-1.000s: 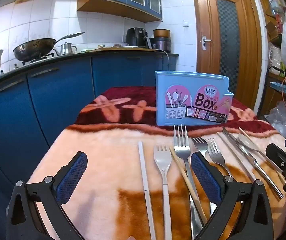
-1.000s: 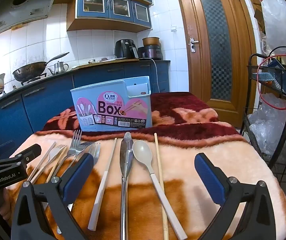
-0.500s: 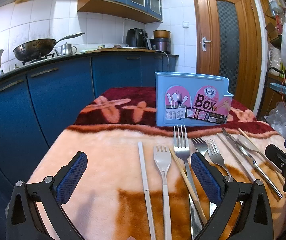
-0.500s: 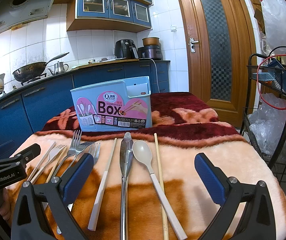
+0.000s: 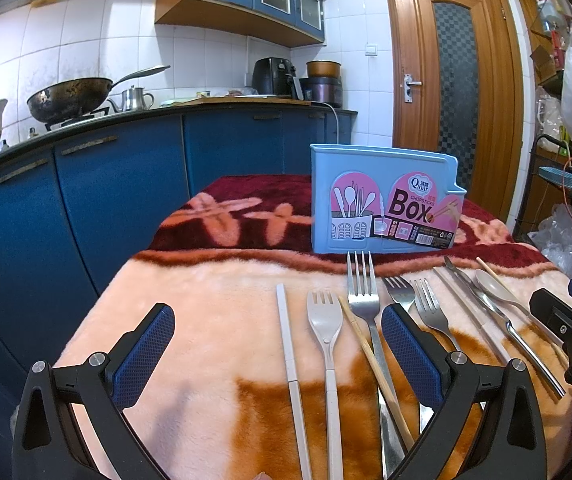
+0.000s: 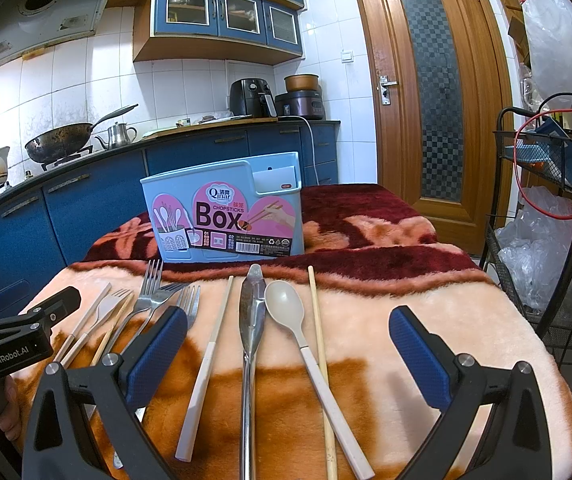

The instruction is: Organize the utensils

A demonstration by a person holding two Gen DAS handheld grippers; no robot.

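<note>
Beige plastic spoon (image 6: 286,312) lies dead ahead of my right gripper (image 6: 288,354), between its wide-spread, empty jaws, handle running back toward me and bowl pointing at the blue chopsticks box (image 6: 226,212) standing upright just beyond the row. My left gripper (image 5: 278,348) is equally wide and empty over the forks (image 5: 362,296). I judge the right nearer the spoon; a straight drop across the handle suits

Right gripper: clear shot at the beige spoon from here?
Probably yes. The right gripper is open, and the beige spoon lies flat between its fingers; only a bamboo chopstick lies close beside it.
</note>
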